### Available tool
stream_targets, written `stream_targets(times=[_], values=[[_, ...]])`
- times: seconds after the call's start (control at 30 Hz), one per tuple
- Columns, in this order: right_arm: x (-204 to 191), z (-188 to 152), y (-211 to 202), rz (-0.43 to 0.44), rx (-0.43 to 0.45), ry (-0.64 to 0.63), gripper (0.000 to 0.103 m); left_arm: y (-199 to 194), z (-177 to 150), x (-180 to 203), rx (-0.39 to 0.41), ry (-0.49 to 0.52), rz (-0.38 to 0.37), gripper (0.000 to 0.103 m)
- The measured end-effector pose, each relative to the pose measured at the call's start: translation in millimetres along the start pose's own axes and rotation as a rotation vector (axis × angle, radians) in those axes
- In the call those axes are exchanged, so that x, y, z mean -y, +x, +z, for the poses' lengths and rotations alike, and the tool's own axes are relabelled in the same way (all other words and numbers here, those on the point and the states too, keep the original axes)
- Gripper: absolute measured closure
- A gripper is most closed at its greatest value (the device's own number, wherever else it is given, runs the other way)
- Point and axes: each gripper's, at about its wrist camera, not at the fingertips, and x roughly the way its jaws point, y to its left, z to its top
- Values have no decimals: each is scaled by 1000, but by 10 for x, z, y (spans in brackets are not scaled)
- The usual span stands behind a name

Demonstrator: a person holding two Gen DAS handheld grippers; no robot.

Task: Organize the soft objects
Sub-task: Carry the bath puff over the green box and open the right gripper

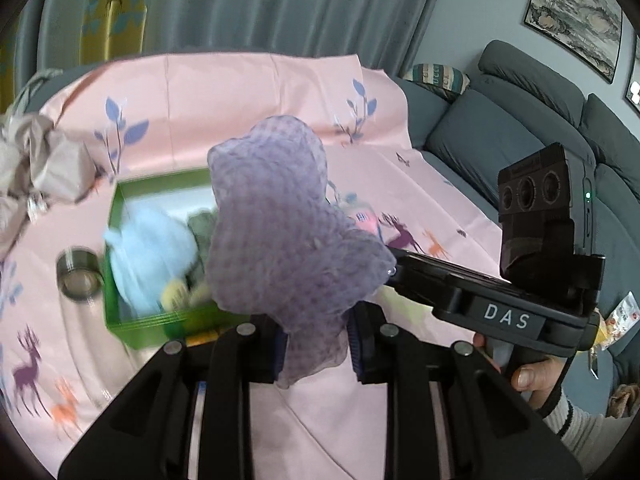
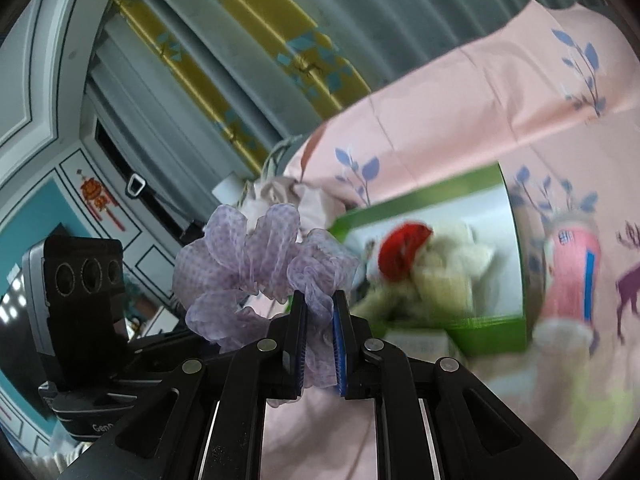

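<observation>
A lilac sheer scrunchie [image 1: 280, 232] hangs in the air above the pink printed cloth [image 1: 256, 92]. My right gripper [image 2: 318, 312] is shut on the scrunchie [image 2: 256, 264]; its body reaches in from the right in the left wrist view [image 1: 400, 268]. The scrunchie's lower edge hangs between my left gripper's [image 1: 316, 344] spread fingers, which do not pinch it. Behind stands a green box [image 1: 120, 200] with a light blue plush [image 1: 148, 256] and a grey-green soft item [image 1: 202, 228]. The right wrist view shows the box [image 2: 492, 324] holding a cream plush with a red cap [image 2: 404, 248].
A metal tape roll [image 1: 78, 276] lies left of the box. A crumpled beige cloth [image 1: 36, 164] sits at the far left. A grey sofa [image 1: 520, 120] stands to the right, curtains [image 1: 240, 4] behind. A hand [image 1: 528, 372] holds the right gripper.
</observation>
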Motion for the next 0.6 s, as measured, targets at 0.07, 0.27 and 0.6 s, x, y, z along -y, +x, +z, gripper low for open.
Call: stream_targets(times=[0.07,0.27,0.6], values=[[13,115,68,-5,8,0,90,17,100,-92,1,-3,1,79],[86,469,334,-42,32,3,90,223,459,-451,-10,-78,1,79],[451,618,1029,-198,-51,48,90,769,551,-910,-89,-242,98,76]])
